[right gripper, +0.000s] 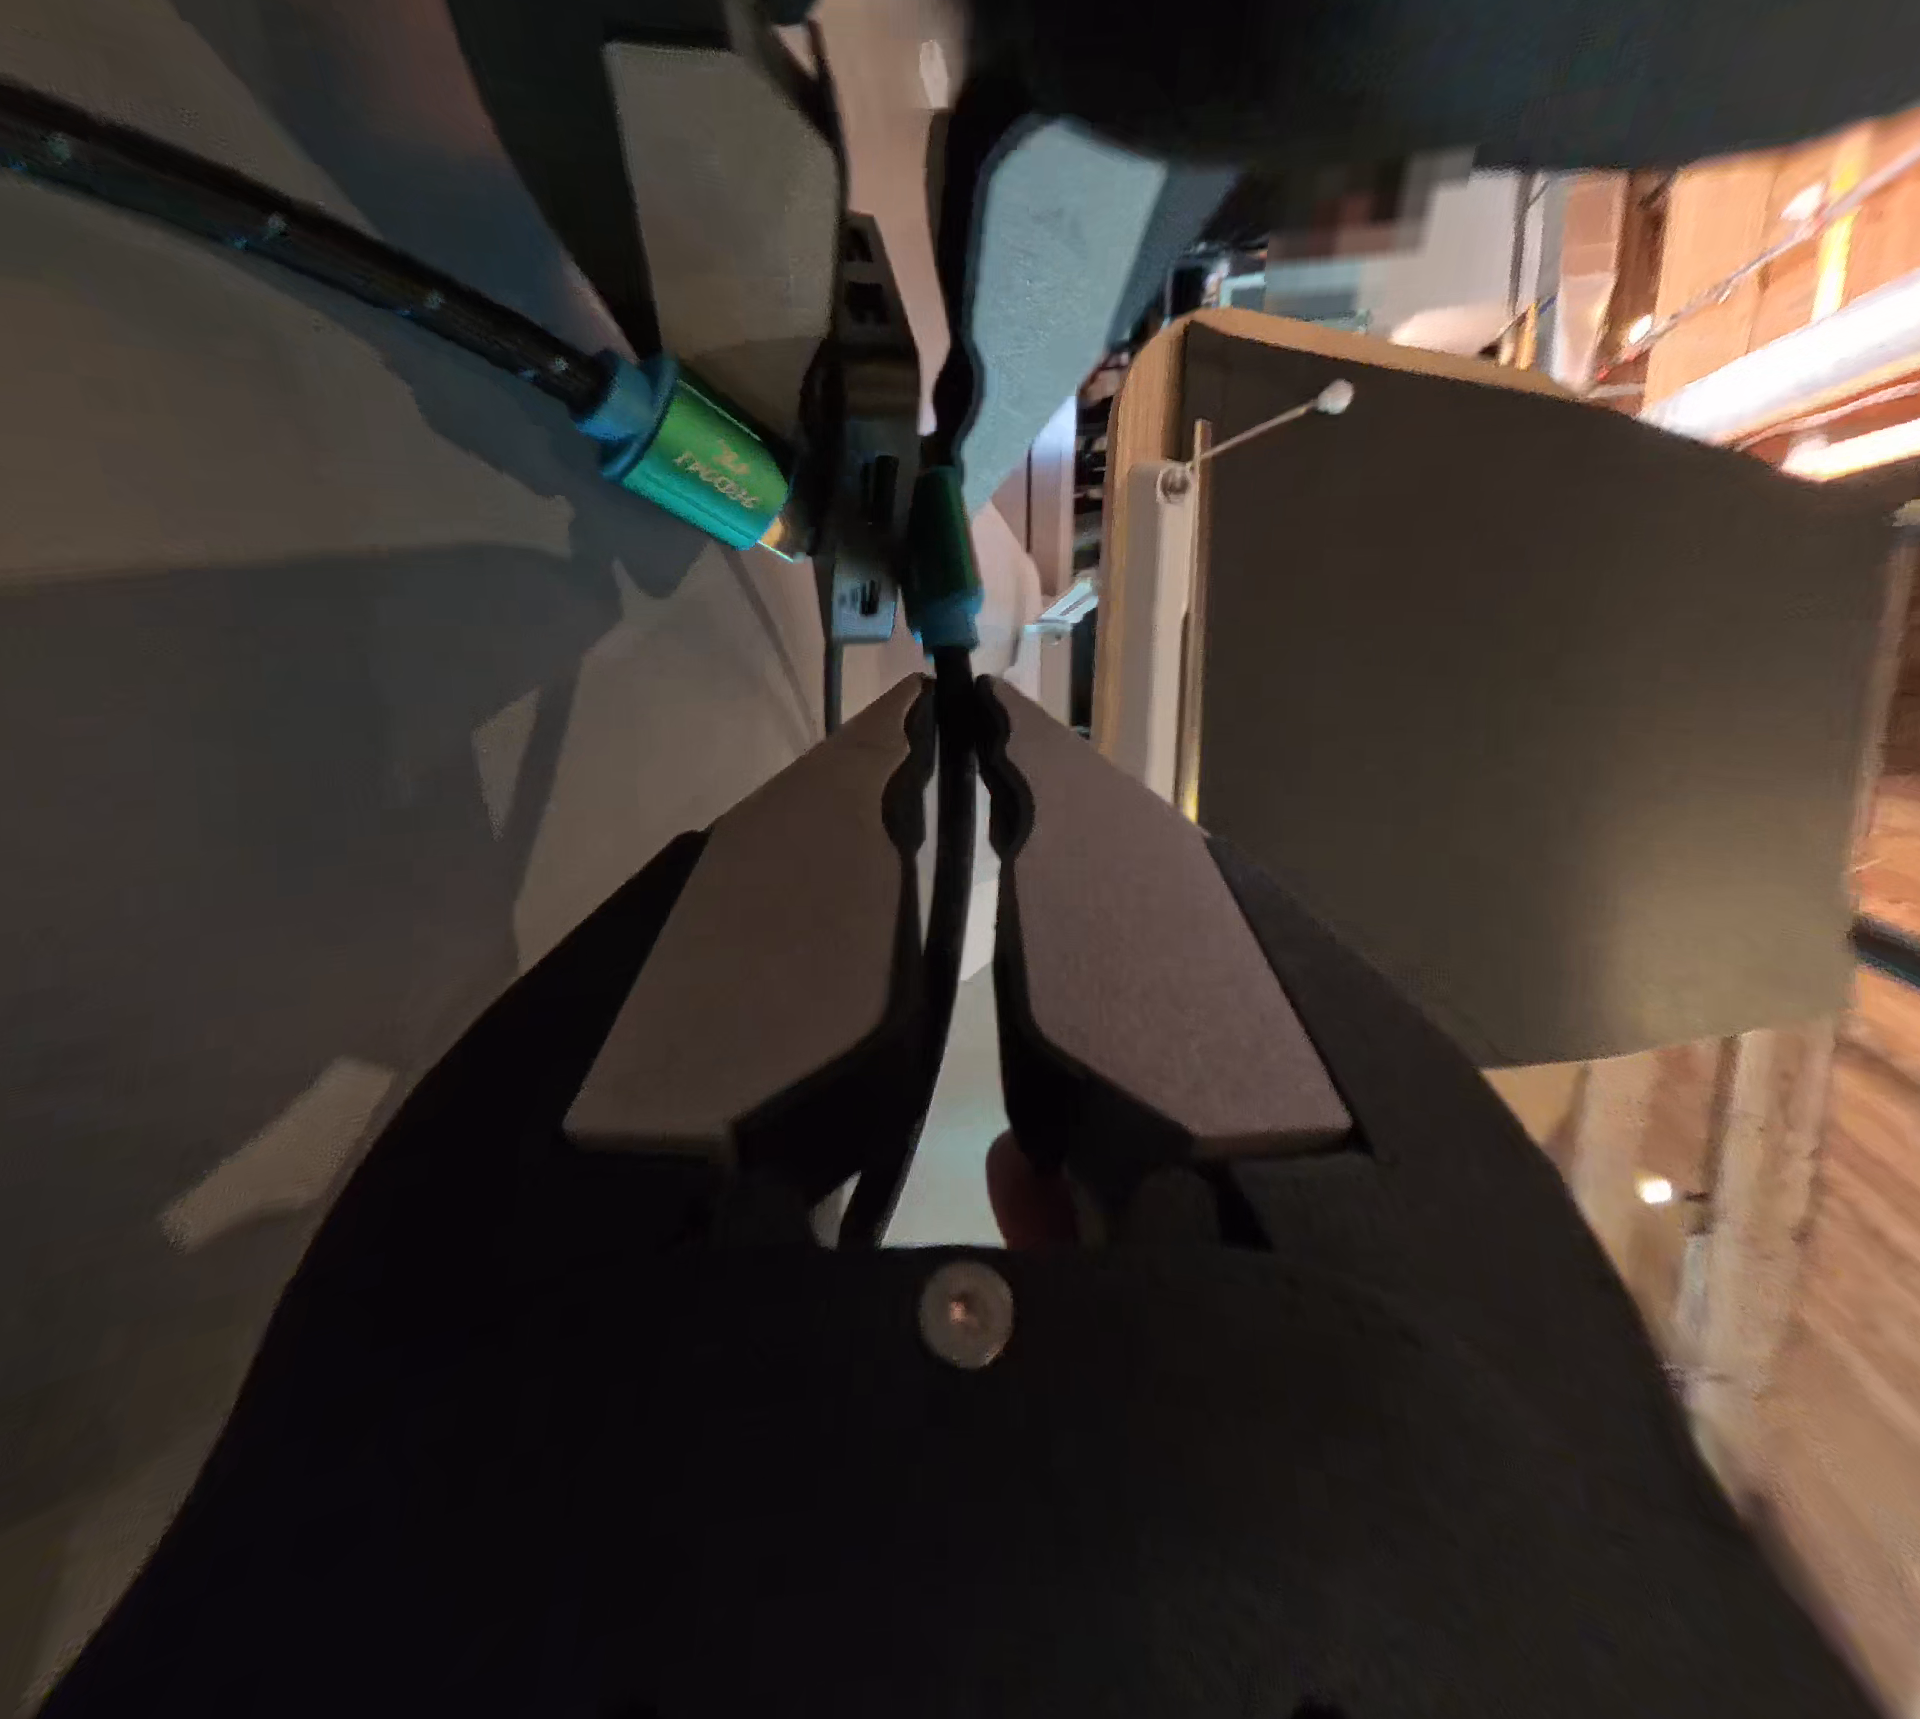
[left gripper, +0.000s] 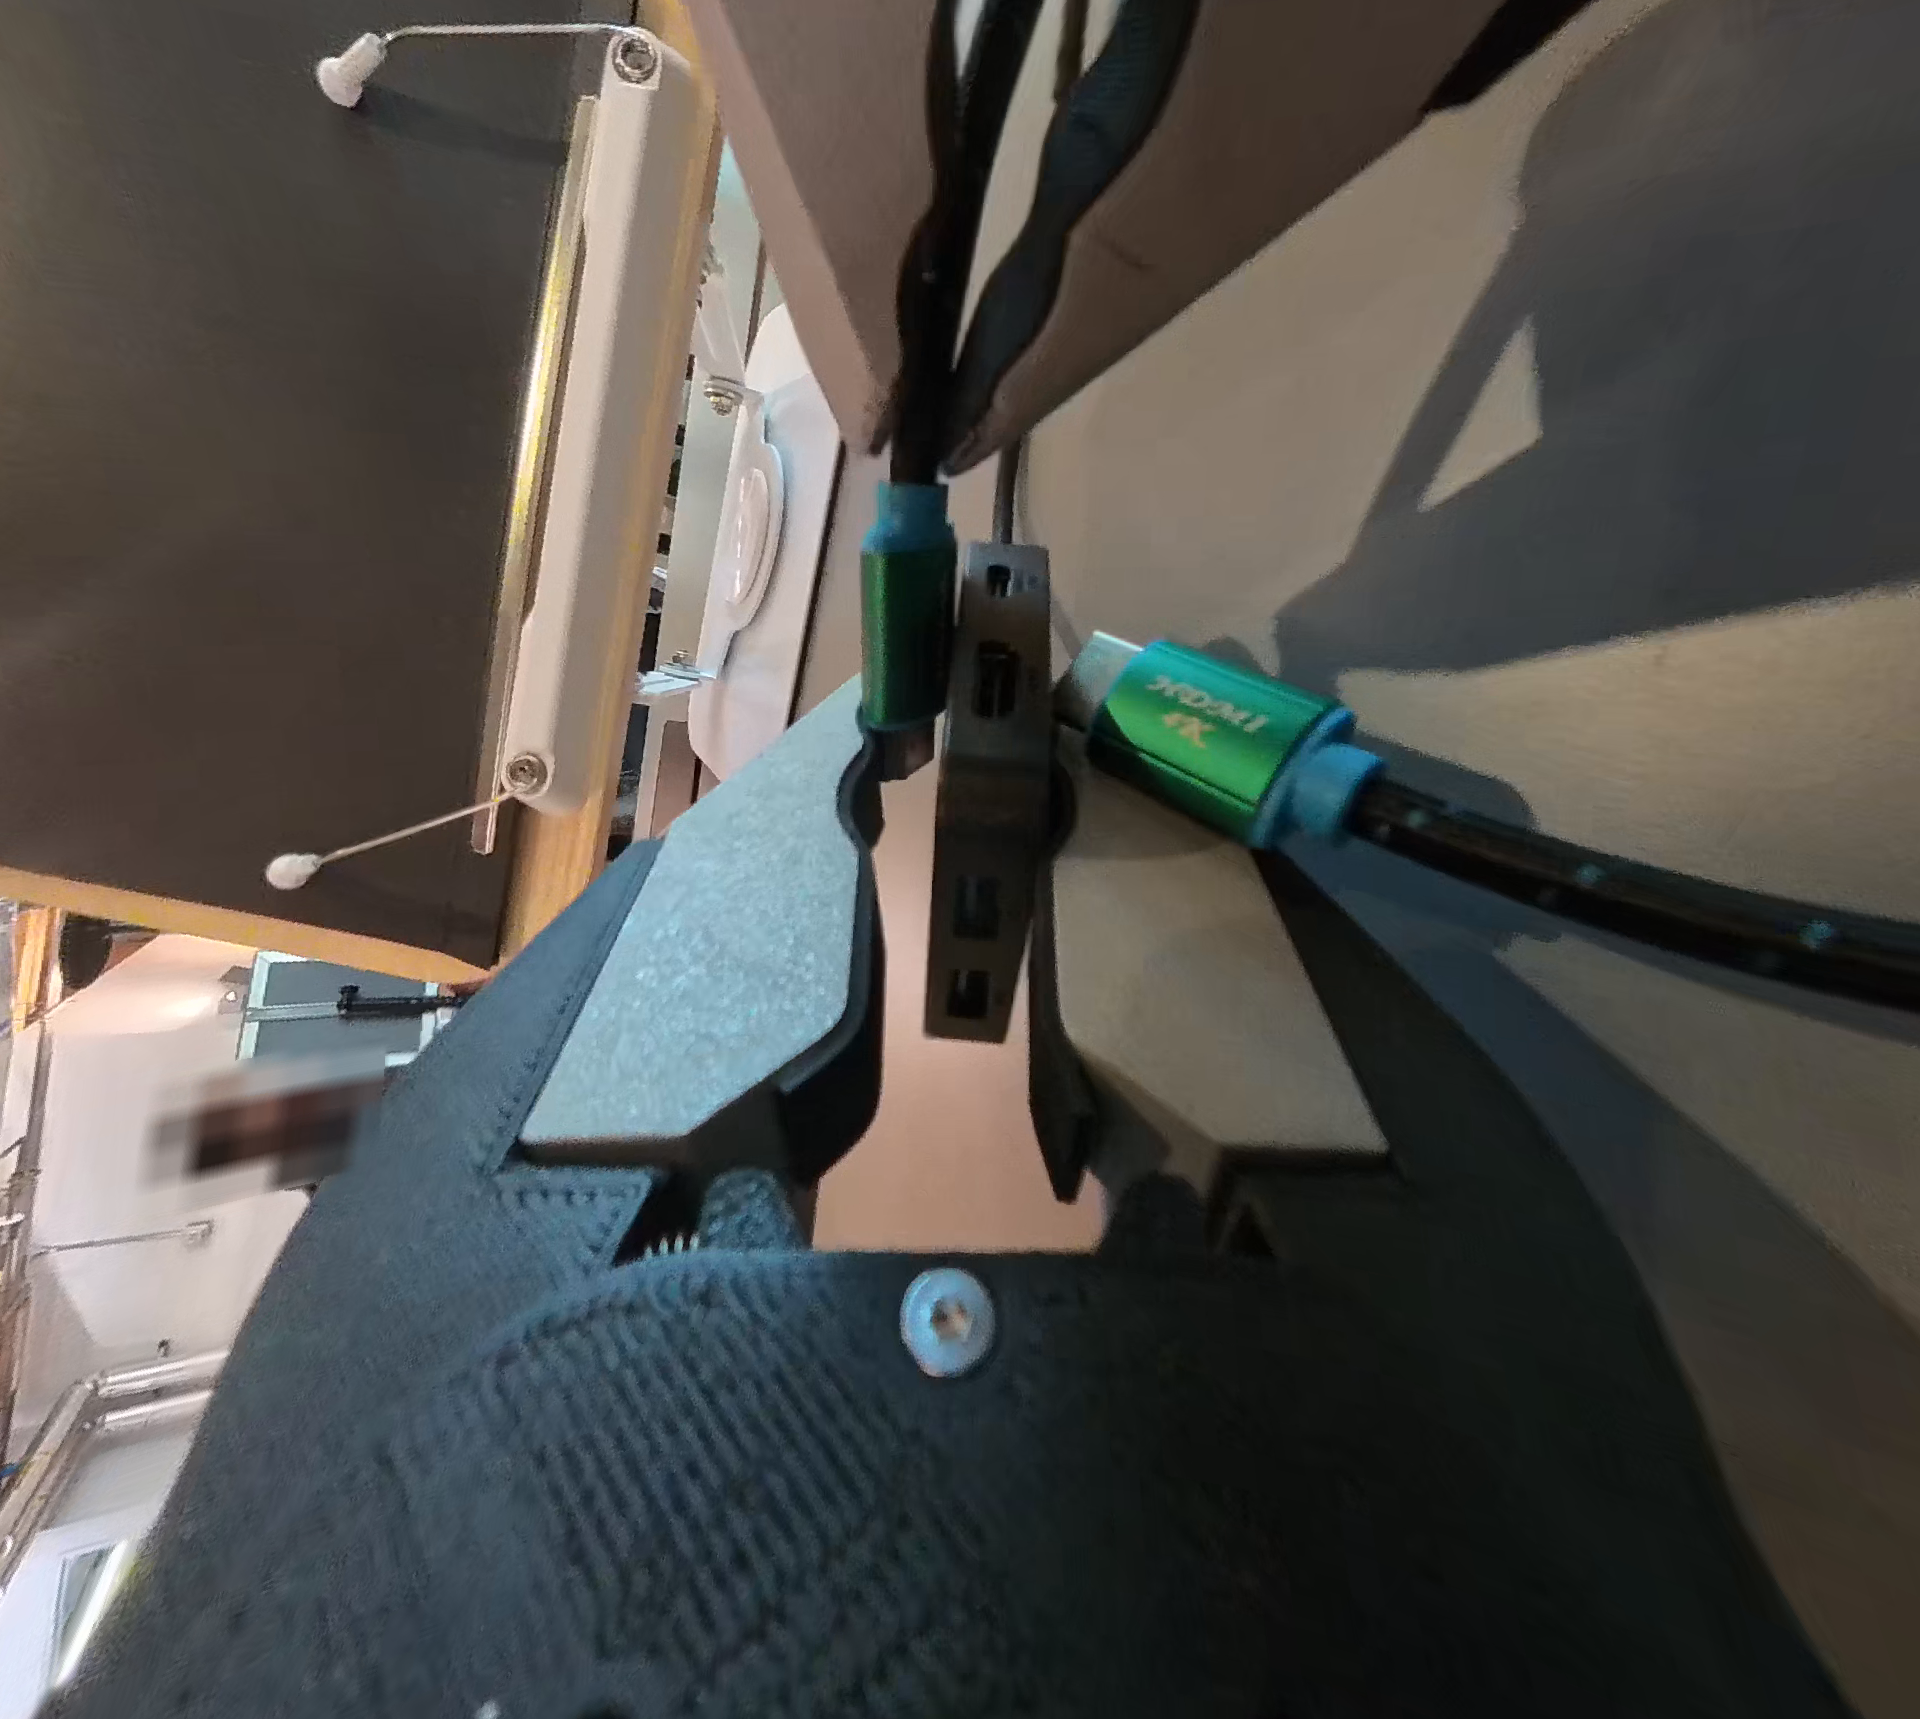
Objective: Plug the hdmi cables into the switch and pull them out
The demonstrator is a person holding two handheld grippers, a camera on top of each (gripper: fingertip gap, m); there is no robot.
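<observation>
lettering: gold print on green plug [left gripper: 1195, 734] | wording: withheld | other readable marks: none

Grey switch [left gripper: 987, 796] is clamped edge-on between the left jaws; one green-shelled HDMI plug [left gripper: 906, 641] sits beside it (cable [right gripper: 954, 796] pinched in right jaws), the other plug [left gripper: 1205, 734] angled against the opposite side.

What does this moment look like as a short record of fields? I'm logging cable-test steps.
left claw: shut on the grey switch, holding it on edge
right claw: shut on the black cable just behind its plug
held plug: green, alongside the switch, its tip hidden behind the left claw
second plug: green, lying on the table, metal tip at the switch's far side
middle port: empty
</observation>
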